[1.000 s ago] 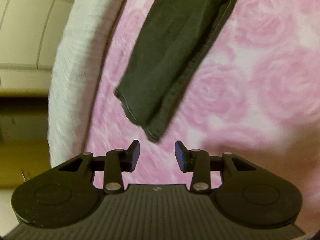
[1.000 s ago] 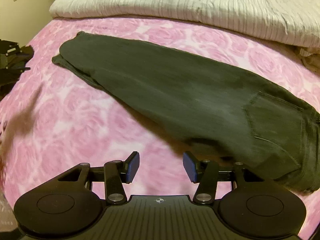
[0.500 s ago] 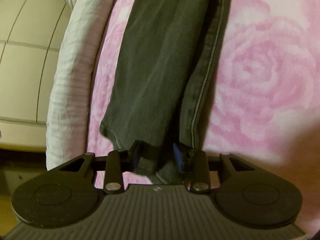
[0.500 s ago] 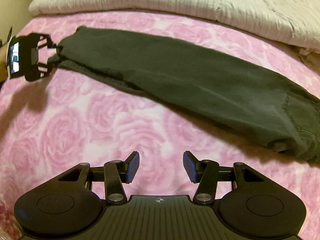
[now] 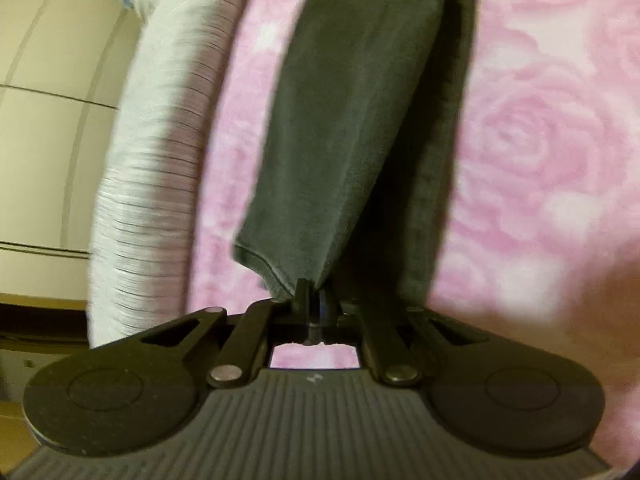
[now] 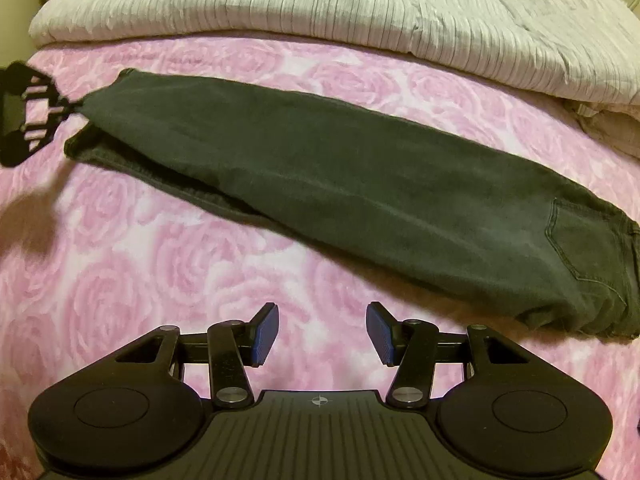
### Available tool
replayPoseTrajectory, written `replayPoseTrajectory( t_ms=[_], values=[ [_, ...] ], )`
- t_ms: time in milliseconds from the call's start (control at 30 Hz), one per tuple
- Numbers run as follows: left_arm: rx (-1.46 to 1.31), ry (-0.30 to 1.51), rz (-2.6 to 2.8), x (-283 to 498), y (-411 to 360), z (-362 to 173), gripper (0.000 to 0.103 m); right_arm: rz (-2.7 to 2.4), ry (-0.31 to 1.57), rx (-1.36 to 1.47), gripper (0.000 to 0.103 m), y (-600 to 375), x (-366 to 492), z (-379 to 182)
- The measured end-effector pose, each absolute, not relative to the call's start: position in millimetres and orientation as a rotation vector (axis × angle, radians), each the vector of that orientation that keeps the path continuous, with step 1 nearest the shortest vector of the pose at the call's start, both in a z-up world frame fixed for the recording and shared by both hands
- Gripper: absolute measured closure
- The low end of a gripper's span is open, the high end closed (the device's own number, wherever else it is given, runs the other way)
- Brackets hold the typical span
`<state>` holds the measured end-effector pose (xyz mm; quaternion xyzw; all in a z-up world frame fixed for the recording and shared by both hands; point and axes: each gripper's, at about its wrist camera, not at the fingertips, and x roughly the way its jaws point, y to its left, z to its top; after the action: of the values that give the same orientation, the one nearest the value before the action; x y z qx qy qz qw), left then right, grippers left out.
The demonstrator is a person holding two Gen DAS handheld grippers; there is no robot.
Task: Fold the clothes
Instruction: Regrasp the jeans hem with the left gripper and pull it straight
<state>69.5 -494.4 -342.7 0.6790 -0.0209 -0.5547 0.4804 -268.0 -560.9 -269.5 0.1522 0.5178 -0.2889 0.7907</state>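
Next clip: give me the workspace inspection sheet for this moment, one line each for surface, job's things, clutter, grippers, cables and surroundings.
Surface: pink rose-print blanket spread over the bed.
Job's things: dark trousers lying lengthwise, legs stacked, back pocket at the right end in the right wrist view.
Clutter: folded white ribbed bedding along the bed's far edge, apart from the trousers.
Grippers: left gripper shut on the hem of the upper trouser leg; right gripper open, nothing between its pads, over bare blanket near the trousers' middle.
Cables: nothing seen.
Surroundings: cream panelled wall beyond the bedding.
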Motion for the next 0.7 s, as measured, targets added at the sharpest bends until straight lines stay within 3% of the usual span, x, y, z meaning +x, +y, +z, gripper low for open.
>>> replayPoseTrajectory(
  t_ms=[133,200,267,333,500,700],
  values=[
    [1.694,-0.095,-1.313,66,-497,-366,0.095,-0.628,1.114,0.348,0.050,-567,-264,-274],
    [1.715,-0.185,-1.281,64,-495,-374,0.078,-0.624,1.116,0.353,0.050,-569,-264,-275],
    [1.739,-0.256,-1.261,63,-494,-382,0.073,-0.619,1.126,0.351,0.050,-569,-266,-278],
    [1.765,-0.245,-1.286,67,-494,-386,0.101,-0.622,1.142,0.358,0.050,-570,-269,-283],
    [1.689,-0.154,-1.304,76,-493,-354,0.103,-0.640,1.145,0.381,0.050,-573,-278,-282],
    [1.728,-0.087,-1.322,72,-483,-372,0.103,-0.656,1.157,0.393,0.050,-580,-282,-284]
  ],
)
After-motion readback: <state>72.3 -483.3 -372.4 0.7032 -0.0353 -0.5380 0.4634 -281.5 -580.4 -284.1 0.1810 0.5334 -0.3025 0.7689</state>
